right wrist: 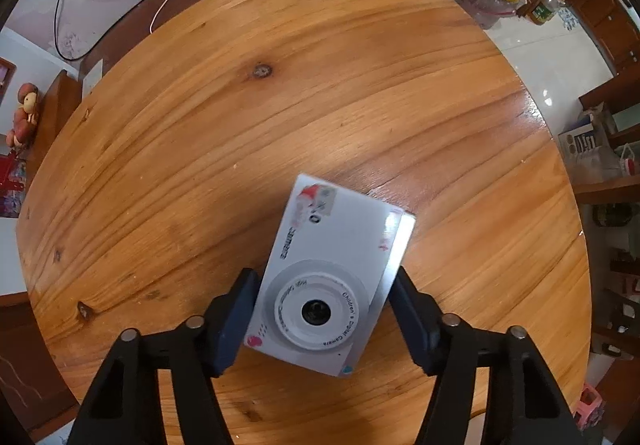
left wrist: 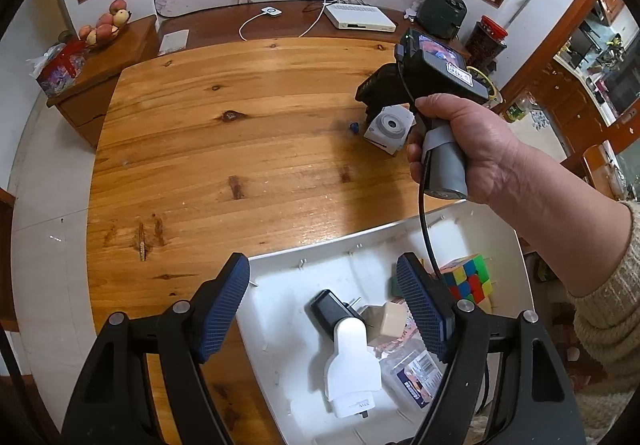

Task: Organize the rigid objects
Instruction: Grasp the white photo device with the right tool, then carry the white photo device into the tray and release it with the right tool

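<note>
The white box printed with a children's digital camera (right wrist: 328,277) lies flat on the round, knotty wooden table (right wrist: 280,105), its lens end between the right gripper (right wrist: 322,319)'s dark pads, which sit against both long sides and appear to clamp it. The left gripper (left wrist: 326,309) hangs wide open and empty above a white plastic bin (left wrist: 288,341) holding a white plug adapter (left wrist: 352,369) and a colourful puzzle cube (left wrist: 470,277).

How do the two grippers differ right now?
The right gripper has its fingers around the toy camera on the table; the left gripper is open and empty. The right is over bare wood, the left over the white bin. Both point downward.
</note>
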Tool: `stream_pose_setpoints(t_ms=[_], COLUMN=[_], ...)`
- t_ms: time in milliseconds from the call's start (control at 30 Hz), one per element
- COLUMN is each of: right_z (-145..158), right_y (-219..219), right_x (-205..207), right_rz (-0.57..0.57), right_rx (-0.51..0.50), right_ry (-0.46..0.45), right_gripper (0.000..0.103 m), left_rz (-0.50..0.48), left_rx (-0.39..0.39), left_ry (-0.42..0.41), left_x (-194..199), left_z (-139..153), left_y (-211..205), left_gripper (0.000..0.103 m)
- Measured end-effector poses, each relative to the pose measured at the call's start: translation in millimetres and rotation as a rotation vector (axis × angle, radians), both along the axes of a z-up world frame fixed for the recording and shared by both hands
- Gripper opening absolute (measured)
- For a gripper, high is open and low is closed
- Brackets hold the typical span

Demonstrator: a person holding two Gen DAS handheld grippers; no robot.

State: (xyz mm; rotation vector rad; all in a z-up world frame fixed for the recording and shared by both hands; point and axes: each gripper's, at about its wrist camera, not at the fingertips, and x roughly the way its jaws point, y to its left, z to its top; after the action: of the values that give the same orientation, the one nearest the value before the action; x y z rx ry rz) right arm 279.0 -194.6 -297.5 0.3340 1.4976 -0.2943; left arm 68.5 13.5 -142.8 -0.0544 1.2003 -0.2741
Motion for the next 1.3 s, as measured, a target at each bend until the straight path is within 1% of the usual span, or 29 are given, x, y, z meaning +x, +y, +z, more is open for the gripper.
stream_pose_setpoints(t_ms=[167, 300, 400, 600, 700, 767, 833, 967, 1100, 1167, 1300], right_z=[5, 20, 39, 91, 125, 148, 168, 194, 198, 193, 175], right_y=[-2, -3, -6, -18, -20, -18, -20, -20, -20, -20, -17], right_x=[-8, -20, -29, -60, -84, -104, -127, -171, -215, -236, -261], right_rz=[0.013, 0.034, 0.050, 0.125, 0.192, 0.270, 0.348, 0.491, 0.585, 0.616, 0.658], right_rx=[0.027, 0.066, 0.115, 0.196, 0.228, 0.232, 0.224, 0.186, 0.148, 0.149, 0.139], right_ry=[-0.007, -0.035, -0.067, -0.146, -0.189, -0.224, -0.261, -0.315, -0.319, -0.310, -0.281], right_gripper=[0.062, 0.062, 0.062, 0.062, 0.062, 0.062, 0.062, 0.062, 0.062, 0.062, 0.062], left_rz=[-0.001, 0.005, 0.009, 0.025, 0.042, 0.055, 0.067, 0.091, 0.120, 0.127, 0.136], left_rx=[0.003, -0.001, -0.001, 0.001, -0.002, 0.004, 0.013, 0.015, 0.005, 0.000, -0.001], left_ry=[-0.001, -0.001, -0.008, -0.011, -0.009, -0.015, -0.024, -0.031, -0.023, -0.018, -0.021], left_x=[-4, -7, -12, -22, -27, -32, -37, -48, -60, -68, -79], left_z=[2, 4, 7, 15, 19, 23, 26, 30, 30, 30, 32], left_y=[-1, -2, -4, -10, -11, -12, -13, -16, -22, -27, -34], left_gripper=[0.079, 0.079, 0.079, 0.079, 0.079, 0.079, 0.079, 0.079, 0.079, 0.079, 0.079])
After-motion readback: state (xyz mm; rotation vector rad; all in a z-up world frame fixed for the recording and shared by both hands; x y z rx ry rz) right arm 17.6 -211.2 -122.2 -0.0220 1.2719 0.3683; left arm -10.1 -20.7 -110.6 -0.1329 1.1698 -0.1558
